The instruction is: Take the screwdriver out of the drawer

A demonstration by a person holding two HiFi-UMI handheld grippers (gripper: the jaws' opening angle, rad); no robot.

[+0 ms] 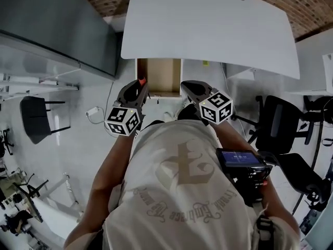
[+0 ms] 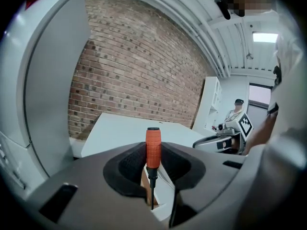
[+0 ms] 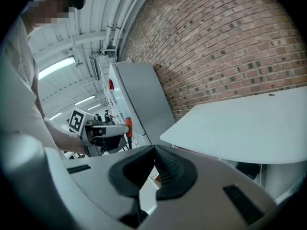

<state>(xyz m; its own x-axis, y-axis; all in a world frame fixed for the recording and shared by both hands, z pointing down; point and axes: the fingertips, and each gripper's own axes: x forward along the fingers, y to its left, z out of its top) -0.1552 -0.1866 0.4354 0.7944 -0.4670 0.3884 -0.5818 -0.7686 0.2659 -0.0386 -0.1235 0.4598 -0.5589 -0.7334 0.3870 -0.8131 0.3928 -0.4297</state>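
The screwdriver (image 2: 153,150) has an orange grip and a thin dark shaft. It stands upright between the jaws of my left gripper (image 2: 152,166), which is shut on it. From the head view, the orange grip (image 1: 141,81) pokes out of the left gripper (image 1: 140,86), held above the near edge of the open drawer (image 1: 161,74). The drawer is a brown box pulled out from under the white table (image 1: 208,25). My right gripper (image 1: 188,86) hovers beside it, jaws together with nothing in them (image 3: 154,169). The right gripper view shows the left gripper (image 3: 103,133) with the orange grip (image 3: 127,124).
A tall grey cabinet (image 1: 57,25) stands left of the table, with a brick wall (image 2: 134,75) behind. Black chairs sit at the left (image 1: 39,116) and right (image 1: 281,119). A small device (image 1: 239,158) hangs on the person's chest.
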